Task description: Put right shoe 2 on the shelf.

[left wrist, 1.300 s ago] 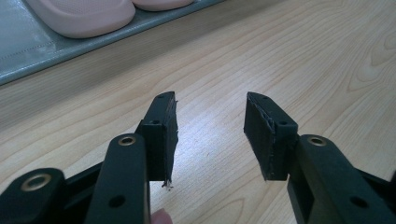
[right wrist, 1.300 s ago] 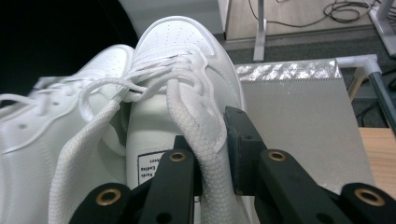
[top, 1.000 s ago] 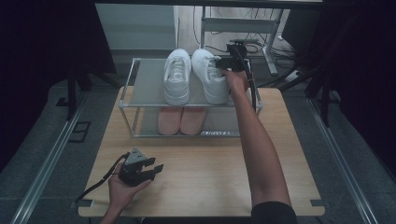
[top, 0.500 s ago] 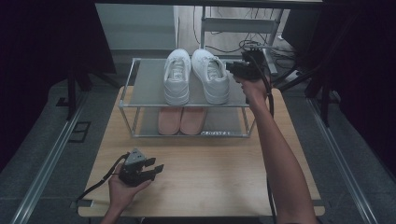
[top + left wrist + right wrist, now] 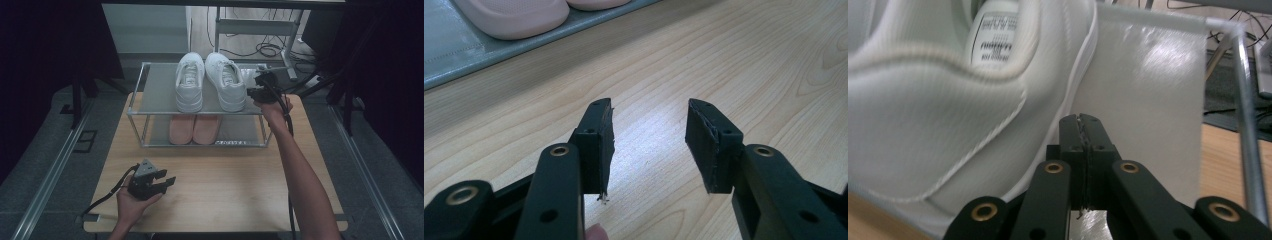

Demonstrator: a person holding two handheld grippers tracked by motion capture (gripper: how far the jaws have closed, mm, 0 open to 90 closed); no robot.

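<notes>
Plainly, the right claw [image 5: 1083, 120], jaws pressed together on nothing beside the right white sneaker [image 5: 226, 81] atop the shoe rack [image 5: 159, 90], could nudge it off, while the left claw [image 5: 650, 145] rests agape over the counter [image 5: 225, 175].

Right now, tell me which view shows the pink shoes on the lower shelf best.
The high view: the pink shoes lie side by side on the rack's lower shelf, heels hidden under the top shelf. The left gripper view catches their toes at its top edge. The right gripper view faces a white sneaker.
</notes>
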